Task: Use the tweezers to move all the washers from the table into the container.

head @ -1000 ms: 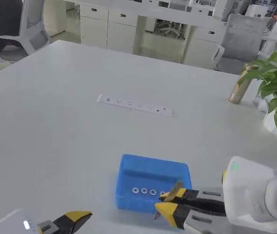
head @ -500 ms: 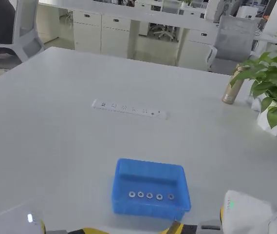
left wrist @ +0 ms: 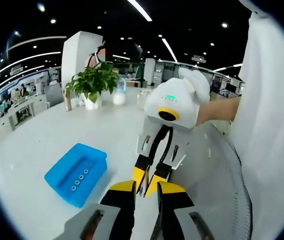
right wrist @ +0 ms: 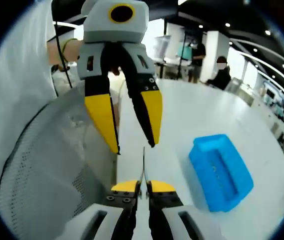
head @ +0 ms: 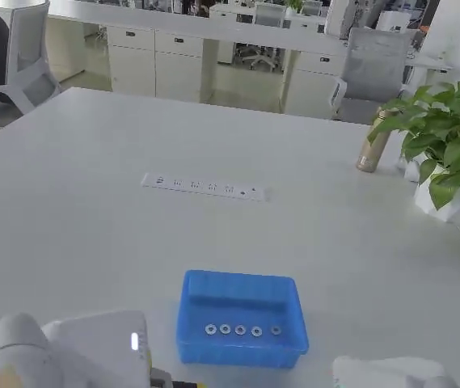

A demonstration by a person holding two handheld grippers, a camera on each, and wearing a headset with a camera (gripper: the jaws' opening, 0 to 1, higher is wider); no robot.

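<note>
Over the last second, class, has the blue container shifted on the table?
No. The blue container sits at the same offset from the power strip as before; only the view shifted with the headset.

Straight ahead of our right gripper (right wrist: 144, 189), the left gripper (right wrist: 134, 146) hangs close, jaws spread, barring that line. To our right gripper's right, bare table (right wrist: 181, 115) lies open as far as the blue container (right wrist: 221, 172). White clothing (right wrist: 12, 100) walls its left.
</note>
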